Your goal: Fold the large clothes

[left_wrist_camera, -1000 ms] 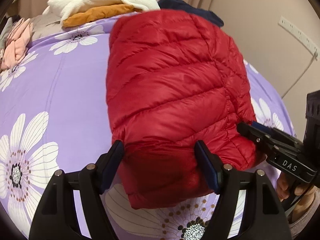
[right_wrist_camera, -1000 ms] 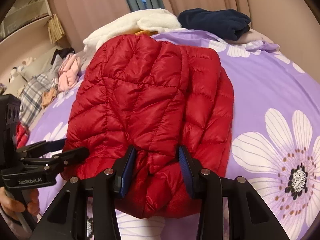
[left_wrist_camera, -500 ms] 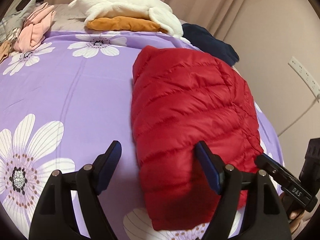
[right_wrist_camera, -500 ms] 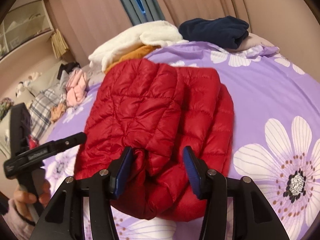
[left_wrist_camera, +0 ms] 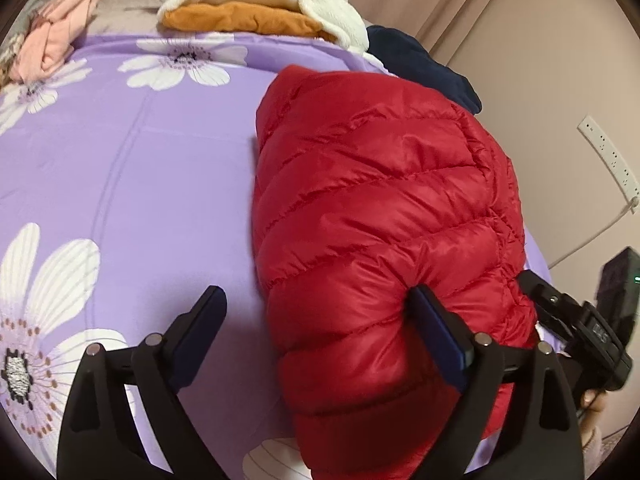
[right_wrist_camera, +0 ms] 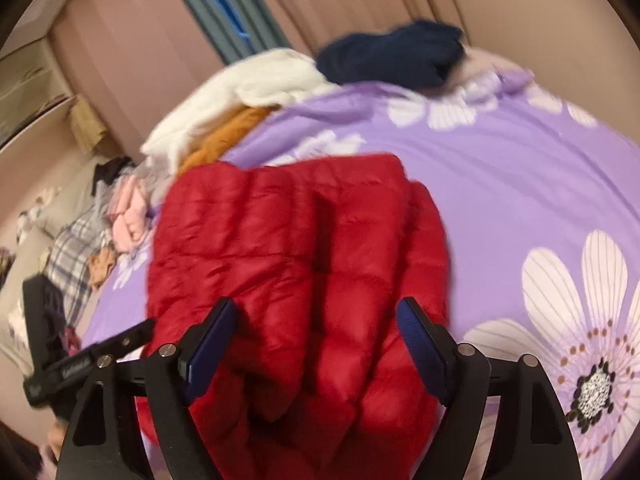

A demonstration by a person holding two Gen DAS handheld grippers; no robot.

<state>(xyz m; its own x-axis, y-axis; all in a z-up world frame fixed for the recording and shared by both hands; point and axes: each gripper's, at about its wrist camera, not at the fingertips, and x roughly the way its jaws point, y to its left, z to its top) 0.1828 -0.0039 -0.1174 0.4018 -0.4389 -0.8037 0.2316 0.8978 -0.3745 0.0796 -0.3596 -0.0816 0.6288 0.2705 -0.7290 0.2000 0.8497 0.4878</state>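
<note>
Left wrist view is showing the folded red down jacket (left_wrist_camera: 384,216) lying on the purple flowered bedsheet (left_wrist_camera: 132,184). The left tongs (left_wrist_camera: 316,316) are standing wide open and holding nothing; the right finger (left_wrist_camera: 436,332) is pressing against the jacket's near end, while the left finger (left_wrist_camera: 200,320) is hanging over bare sheet. In the right wrist view, the right tongs (right_wrist_camera: 316,332) are also gaping wide, with the jacket (right_wrist_camera: 296,256) lying between and beyond the fingers, not pinched. White and orange clothes (left_wrist_camera: 256,4) are lying piled far behind.
</note>
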